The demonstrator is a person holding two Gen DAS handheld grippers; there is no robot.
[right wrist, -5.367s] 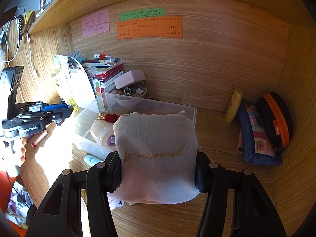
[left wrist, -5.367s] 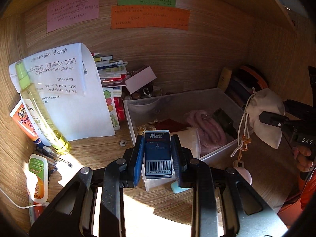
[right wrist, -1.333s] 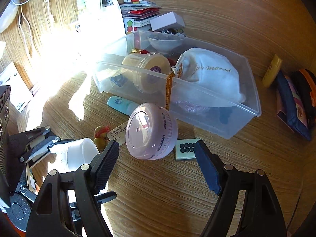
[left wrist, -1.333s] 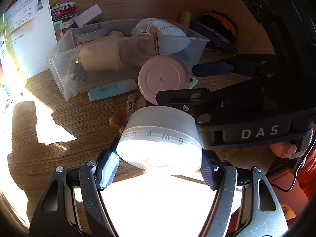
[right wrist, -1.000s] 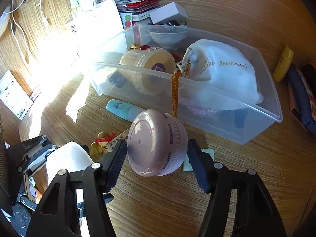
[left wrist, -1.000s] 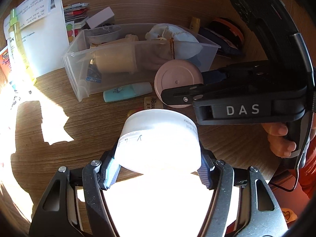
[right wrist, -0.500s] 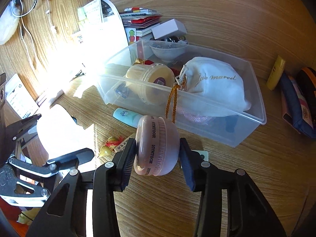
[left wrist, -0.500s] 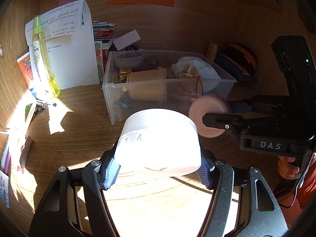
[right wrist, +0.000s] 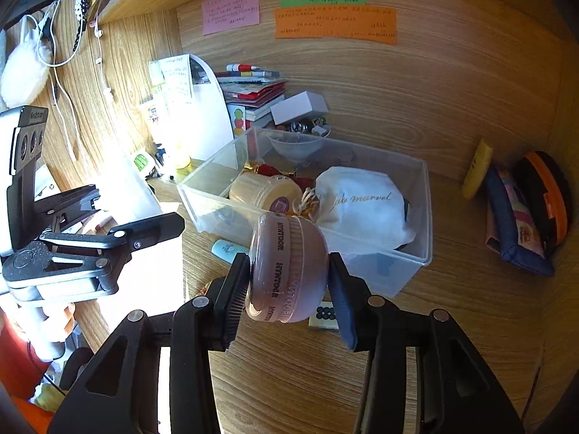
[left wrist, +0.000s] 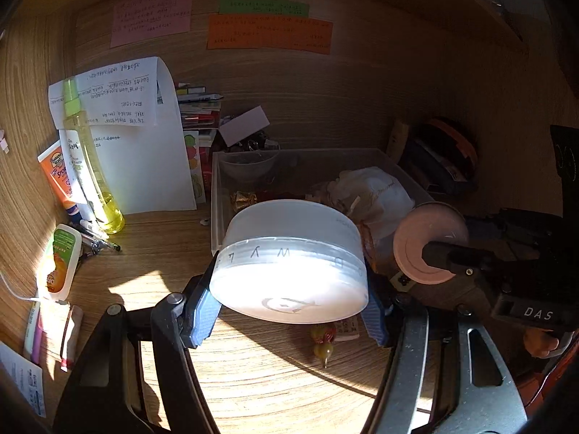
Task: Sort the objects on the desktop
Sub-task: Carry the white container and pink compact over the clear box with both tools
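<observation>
Both hands are up off the desk now, each with a catch. The right gripper [right wrist: 289, 289] has just finished closing, and the pink jar [right wrist: 287, 271], which sat loose between its jaws a second ago, is now clamped on its side, low centre of the right view. The left gripper [left wrist: 289, 307] has kept its clamp on the white tub [left wrist: 289, 264], bottom centre of the left view, and that tub has come up from the desk too. In the left view the bin [left wrist: 217, 195] has slid from the upper part of the frame down to the middle, just behind the tub. My read: two pickups done, both loads heading for the bin.

Room inside is tight. The white pouch [right wrist: 362, 206] fills the bin's right half in the right view, a cream jar [right wrist: 267, 191] lies in the middle, a clear bowl [right wrist: 296, 144] sits at the far end. The open spot looks to be the near left corner.

Left on the desk: a teal tube [right wrist: 226, 249] and a small tile [right wrist: 324, 313] in front of the bin, and a charm [left wrist: 322, 340] under the tub. The two grippers hang near each other in front of the bin, so they may crowd one another at the drop.
</observation>
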